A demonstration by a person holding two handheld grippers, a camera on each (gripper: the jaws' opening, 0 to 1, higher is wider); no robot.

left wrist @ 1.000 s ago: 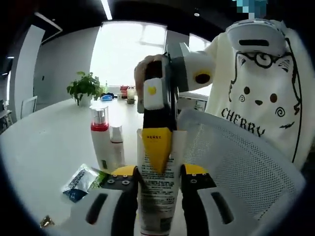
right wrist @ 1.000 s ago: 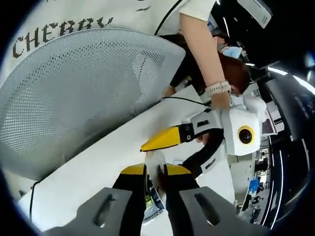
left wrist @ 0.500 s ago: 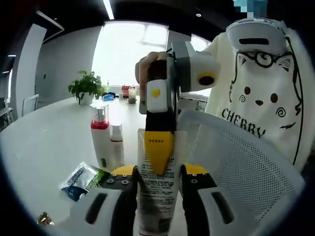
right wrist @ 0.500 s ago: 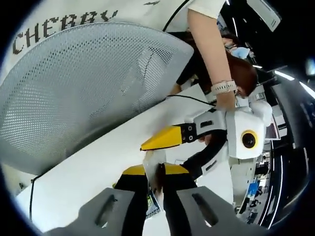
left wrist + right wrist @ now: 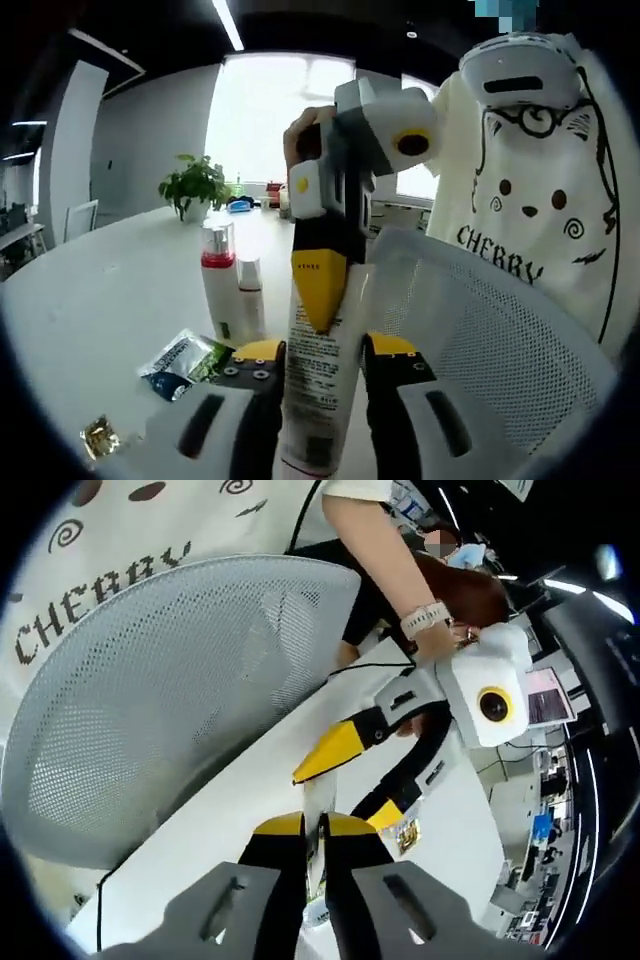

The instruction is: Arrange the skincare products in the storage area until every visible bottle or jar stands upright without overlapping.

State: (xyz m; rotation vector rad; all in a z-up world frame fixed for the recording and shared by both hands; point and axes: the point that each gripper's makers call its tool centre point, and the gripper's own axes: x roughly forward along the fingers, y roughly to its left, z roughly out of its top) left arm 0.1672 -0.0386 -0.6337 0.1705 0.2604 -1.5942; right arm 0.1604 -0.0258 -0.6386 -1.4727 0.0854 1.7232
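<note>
Both grippers hold one white tube (image 5: 312, 385) above the table (image 5: 90, 330). The left gripper (image 5: 314, 372) points forward with its jaws clamped on the tube's body. The right gripper (image 5: 312, 842) comes from above, jaws pinched on what seems the tube's flat end. Two bottles (image 5: 230, 292) stand upright beside a sachet (image 5: 182, 360); a mesh chair (image 5: 480, 330) is near.

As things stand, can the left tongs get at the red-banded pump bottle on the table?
Probably not yet. The left tongs are shut on the white tube, which the right tongs also pinch. The red-banded pump bottle stands unobstructed beyond, beside a smaller bottle.
</note>
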